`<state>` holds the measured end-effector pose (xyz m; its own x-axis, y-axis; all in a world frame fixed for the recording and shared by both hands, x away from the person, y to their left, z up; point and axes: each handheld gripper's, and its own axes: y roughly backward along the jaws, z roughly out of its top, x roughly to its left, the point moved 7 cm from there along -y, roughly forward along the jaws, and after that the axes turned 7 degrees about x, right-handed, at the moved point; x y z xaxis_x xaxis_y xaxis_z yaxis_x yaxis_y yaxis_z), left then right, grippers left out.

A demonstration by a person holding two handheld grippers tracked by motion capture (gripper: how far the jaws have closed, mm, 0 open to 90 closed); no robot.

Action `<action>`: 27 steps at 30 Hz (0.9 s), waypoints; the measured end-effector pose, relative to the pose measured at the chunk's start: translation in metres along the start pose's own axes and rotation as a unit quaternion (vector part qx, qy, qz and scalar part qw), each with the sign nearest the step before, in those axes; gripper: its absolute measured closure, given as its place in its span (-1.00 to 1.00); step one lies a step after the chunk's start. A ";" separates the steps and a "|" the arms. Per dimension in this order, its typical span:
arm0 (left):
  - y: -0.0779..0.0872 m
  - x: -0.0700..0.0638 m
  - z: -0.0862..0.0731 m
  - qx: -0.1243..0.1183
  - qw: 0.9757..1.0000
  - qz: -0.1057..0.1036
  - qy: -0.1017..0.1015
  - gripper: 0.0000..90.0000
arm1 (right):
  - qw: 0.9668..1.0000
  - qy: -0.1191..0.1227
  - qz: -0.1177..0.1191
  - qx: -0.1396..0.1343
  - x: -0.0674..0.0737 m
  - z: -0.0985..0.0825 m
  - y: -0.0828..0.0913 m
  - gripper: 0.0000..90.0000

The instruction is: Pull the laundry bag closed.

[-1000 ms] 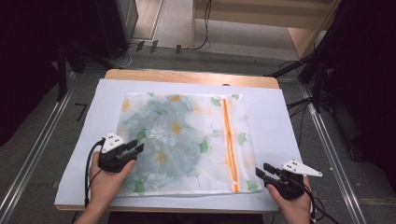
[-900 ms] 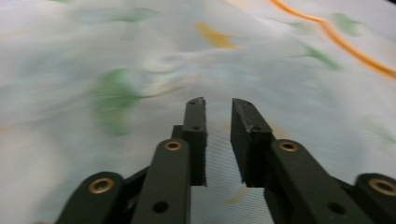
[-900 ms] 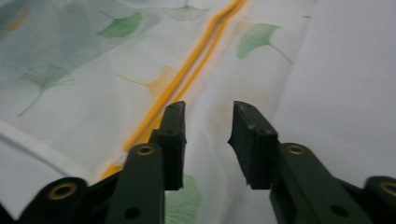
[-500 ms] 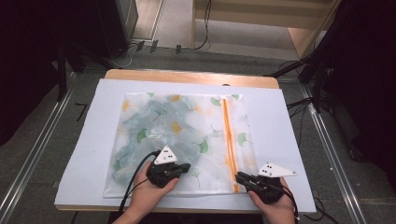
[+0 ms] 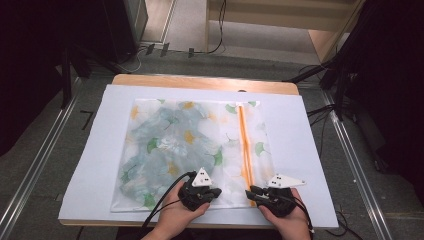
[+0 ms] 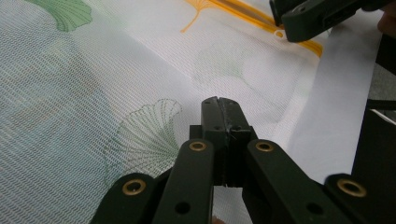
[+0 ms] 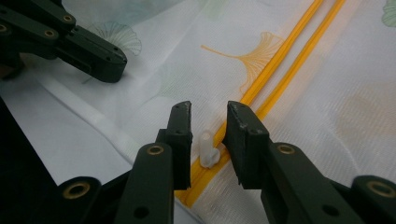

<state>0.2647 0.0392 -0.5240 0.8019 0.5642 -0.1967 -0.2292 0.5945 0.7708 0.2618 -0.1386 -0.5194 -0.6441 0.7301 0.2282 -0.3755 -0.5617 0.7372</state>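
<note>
One mesh laundry bag (image 5: 195, 150) lies flat on the table (image 5: 200, 82), its near edge by the table's front edge. One orange zipper (image 5: 244, 145) and one white zipper pull (image 7: 207, 148) sit between the right gripper (image 7: 208, 119) jaws, parted and just opening, pads clear. The left gripper (image 6: 222, 105) is clenched on nothing, over the mesh. Bare sheet margins on both sides.

A large white paper sheet (image 5: 310, 150) covers the wooden surface (image 5: 200, 81). Grey carpeted floor (image 5: 50, 165) lies around it, crossed by black cables (image 5: 215, 35) and metal rails (image 5: 30, 185).
</note>
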 end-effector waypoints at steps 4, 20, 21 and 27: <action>-0.001 0.000 -0.001 -0.009 1.000 -0.004 0.002 1.00 | 0.999 0.021 -0.021 0.013 0.003 0.000 -0.006 0.61; 0.000 0.001 -0.001 -0.005 1.000 -0.009 0.005 1.00 | 1.000 0.018 -0.017 -0.002 -0.001 -0.002 0.005 1.00; -0.001 0.001 -0.001 -0.005 1.000 -0.009 0.008 1.00 | 1.000 0.016 -0.012 -0.004 -0.002 -0.002 0.007 1.00; -0.002 -0.006 0.000 -0.001 1.000 -0.011 0.005 1.00 | 1.000 0.013 -0.008 -0.002 -0.002 -0.001 0.007 1.00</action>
<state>0.2609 0.0345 -0.5246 0.8015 0.5560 -0.2201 -0.2124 0.6088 0.7644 0.2594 -0.1445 -0.5154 -0.6546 0.7288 0.2006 -0.3883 -0.5519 0.7380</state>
